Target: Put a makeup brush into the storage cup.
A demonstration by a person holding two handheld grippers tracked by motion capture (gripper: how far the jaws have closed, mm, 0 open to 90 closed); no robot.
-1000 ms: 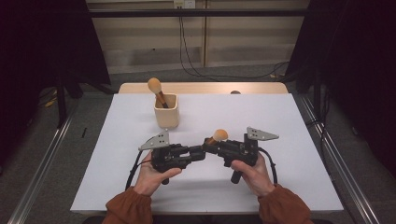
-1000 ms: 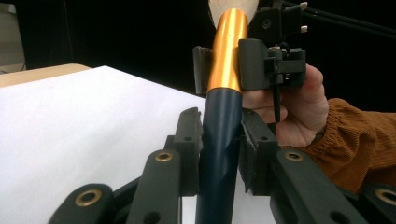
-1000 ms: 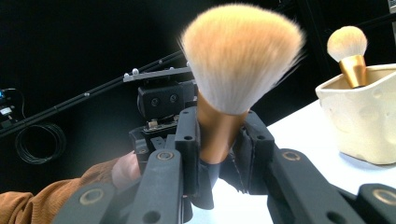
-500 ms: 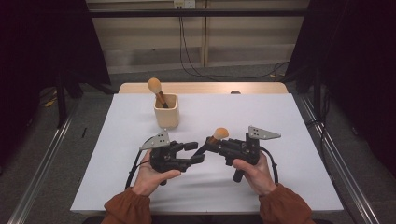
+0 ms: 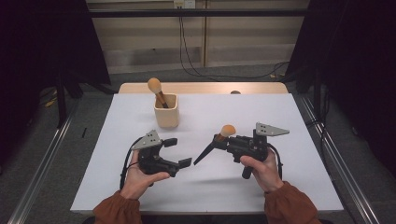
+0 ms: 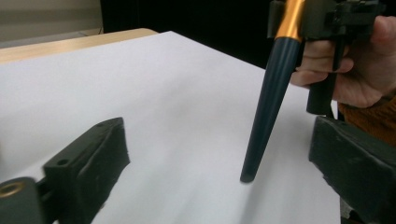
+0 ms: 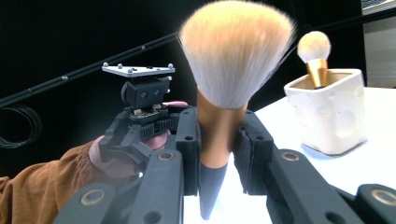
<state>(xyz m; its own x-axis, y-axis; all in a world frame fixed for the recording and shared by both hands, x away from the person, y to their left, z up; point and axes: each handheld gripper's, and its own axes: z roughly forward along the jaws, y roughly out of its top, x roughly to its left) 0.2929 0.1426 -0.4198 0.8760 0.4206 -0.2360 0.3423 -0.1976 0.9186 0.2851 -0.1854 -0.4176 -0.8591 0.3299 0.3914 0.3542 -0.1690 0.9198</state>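
Now the left gripper (image 5: 180, 151), low on the near left of the desk (image 5: 289, 121), has just been opening its jaws and stands wide with nothing between them, where a second ago it clasped the dark handle tip of the makeup brush (image 5: 218, 140); the handover looks done. To its right the brush sits in the right gripper (image 5: 219, 141) alone, jaws clamped on its gold ferrule, bristles up, handle slanting down-left clear of the left jaws, while the ceramic brush cup (image 5: 166, 111) with a second brush (image 5: 157, 90) waits farther back.
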